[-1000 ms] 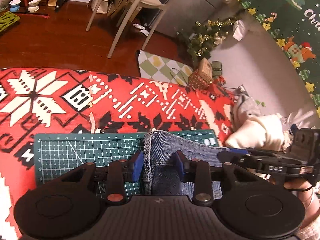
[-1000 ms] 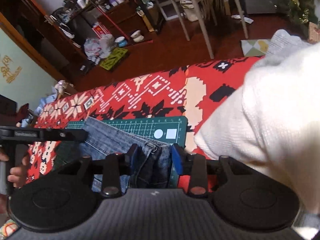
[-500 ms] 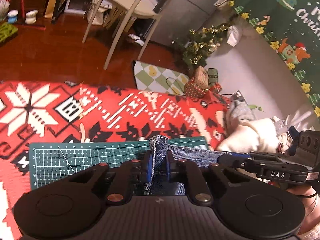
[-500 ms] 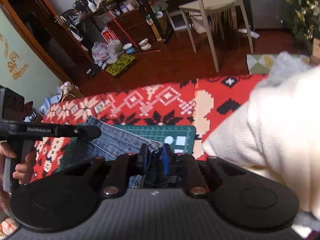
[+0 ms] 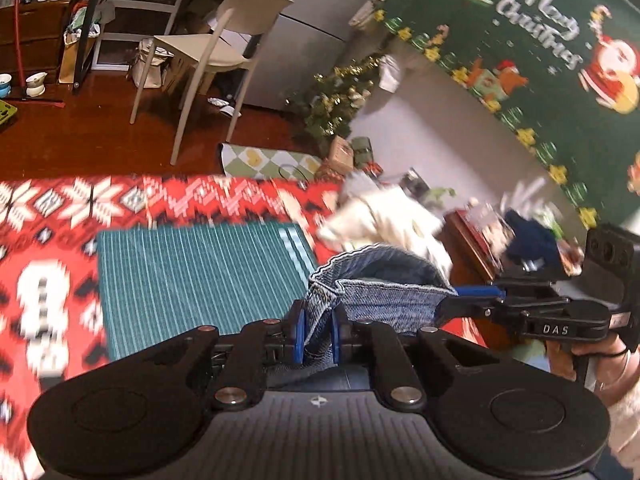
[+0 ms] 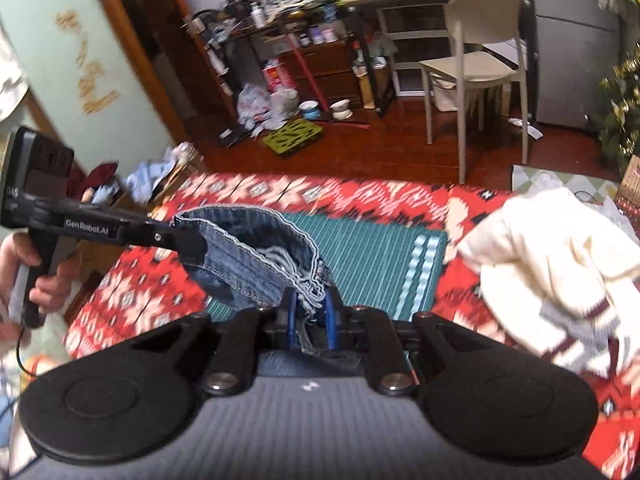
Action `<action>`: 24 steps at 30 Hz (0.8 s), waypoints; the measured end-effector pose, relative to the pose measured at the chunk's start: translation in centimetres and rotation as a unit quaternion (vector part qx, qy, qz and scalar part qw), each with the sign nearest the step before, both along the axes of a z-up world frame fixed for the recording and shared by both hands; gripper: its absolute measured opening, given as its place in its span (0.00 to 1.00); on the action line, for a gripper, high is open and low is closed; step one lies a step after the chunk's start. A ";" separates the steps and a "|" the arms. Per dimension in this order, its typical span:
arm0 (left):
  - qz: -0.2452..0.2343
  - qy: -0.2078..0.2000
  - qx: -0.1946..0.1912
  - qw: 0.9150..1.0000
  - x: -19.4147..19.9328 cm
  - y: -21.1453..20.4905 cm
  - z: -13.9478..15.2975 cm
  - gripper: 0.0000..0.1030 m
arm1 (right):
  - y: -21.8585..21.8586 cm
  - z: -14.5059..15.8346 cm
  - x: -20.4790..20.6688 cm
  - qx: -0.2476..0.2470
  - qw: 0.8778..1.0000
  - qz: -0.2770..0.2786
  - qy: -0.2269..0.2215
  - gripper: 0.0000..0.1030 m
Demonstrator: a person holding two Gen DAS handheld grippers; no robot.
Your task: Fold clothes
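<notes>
The left gripper [image 5: 318, 334] and the right gripper [image 6: 310, 322] are each clamped on an end of the jeans' hem [image 5: 384, 292], stretched between them above the green mat [image 5: 200, 276].

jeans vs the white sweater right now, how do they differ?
1. The jeans are blue denim; the sweater is cream knit with dark stripes at its edge.
2. The jeans hang lifted above the green mat, clamped by the left gripper and the right gripper; the sweater lies bunched on the red blanket, untouched.
Shared: both are unfolded.
</notes>
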State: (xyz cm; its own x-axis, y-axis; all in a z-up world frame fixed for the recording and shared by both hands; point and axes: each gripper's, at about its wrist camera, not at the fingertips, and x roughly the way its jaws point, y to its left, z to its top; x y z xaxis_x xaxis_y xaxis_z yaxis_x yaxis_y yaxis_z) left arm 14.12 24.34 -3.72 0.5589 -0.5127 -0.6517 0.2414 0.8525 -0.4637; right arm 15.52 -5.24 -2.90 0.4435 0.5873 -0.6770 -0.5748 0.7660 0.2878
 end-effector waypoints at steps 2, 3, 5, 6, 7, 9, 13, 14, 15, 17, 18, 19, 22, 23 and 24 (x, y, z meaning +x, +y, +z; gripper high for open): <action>-0.001 0.010 0.004 1.000 -2.8 -0.3 -0.8 0.12 | 0.4 -0.3 -3.0 -0.014 1.000 0.011 0.004 0.15; 0.002 0.020 0.004 1.000 -3.9 -0.3 -1.4 0.13 | 0.6 -0.6 -4.4 -0.021 1.000 0.016 0.006 0.16; 0.005 0.042 0.009 0.999 -6.0 -0.7 -3.1 0.14 | 1.0 -1.7 -7.0 -0.035 0.999 0.024 0.017 0.16; 0.006 0.054 0.012 0.998 -6.8 -0.9 -3.8 0.15 | 1.1 -2.3 -7.9 -0.043 0.998 0.027 0.025 0.17; 0.008 0.069 0.014 0.997 -7.5 -1.0 -4.7 0.16 | 1.3 -3.0 -8.6 -0.052 0.998 0.030 0.033 0.17; 0.012 0.097 0.023 0.995 -8.6 -1.2 -6.0 0.20 | 1.6 -4.4 -10.0 -0.068 0.996 0.034 0.048 0.18; 0.017 0.126 0.029 0.992 -10.5 -0.8 -7.1 0.23 | 1.7 -5.9 -11.2 -0.080 0.994 0.034 0.073 0.19; 0.022 0.127 0.025 0.991 -10.7 -0.5 -7.1 0.25 | 1.6 -6.2 -11.1 -0.076 0.993 0.034 0.079 0.21; 0.028 0.126 0.020 0.991 -10.9 -0.1 -7.0 0.28 | 1.2 -6.1 -11.0 -0.067 0.994 0.034 0.084 0.21; 0.042 0.126 0.006 0.991 -11.2 0.9 -7.0 0.28 | 0.3 -5.5 -10.8 -0.043 0.995 0.027 0.091 0.21; 0.055 0.123 -0.004 0.991 -11.2 1.5 -7.1 0.28 | -0.1 -5.4 -10.5 -0.033 0.995 0.019 0.093 0.21; 0.069 0.119 -0.014 0.990 -11.0 2.0 -7.1 0.29 | -0.5 -5.4 -9.9 -0.025 0.995 0.011 0.096 0.21; 0.125 0.107 -0.066 0.984 -10.0 3.9 -7.8 0.31 | -1.3 -5.8 -8.1 0.003 0.994 -0.022 0.109 0.21; 0.146 0.102 -0.085 0.980 -9.6 4.5 -8.2 0.32 | -1.7 -6.2 -7.4 0.018 0.993 -0.038 0.114 0.21; 0.168 0.097 -0.104 0.975 -9.1 5.0 -8.5 0.35 | -2.0 -6.5 -6.6 0.035 0.991 -0.055 0.119 0.21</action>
State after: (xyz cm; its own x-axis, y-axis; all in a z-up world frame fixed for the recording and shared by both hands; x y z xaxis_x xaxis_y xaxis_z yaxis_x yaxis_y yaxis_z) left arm 5.06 29.37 -12.25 0.5943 -0.4546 -0.6634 -0.1451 0.7507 -0.6445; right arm 8.89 -7.28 -9.41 0.3406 0.5940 -0.7288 -0.3984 0.7933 0.4603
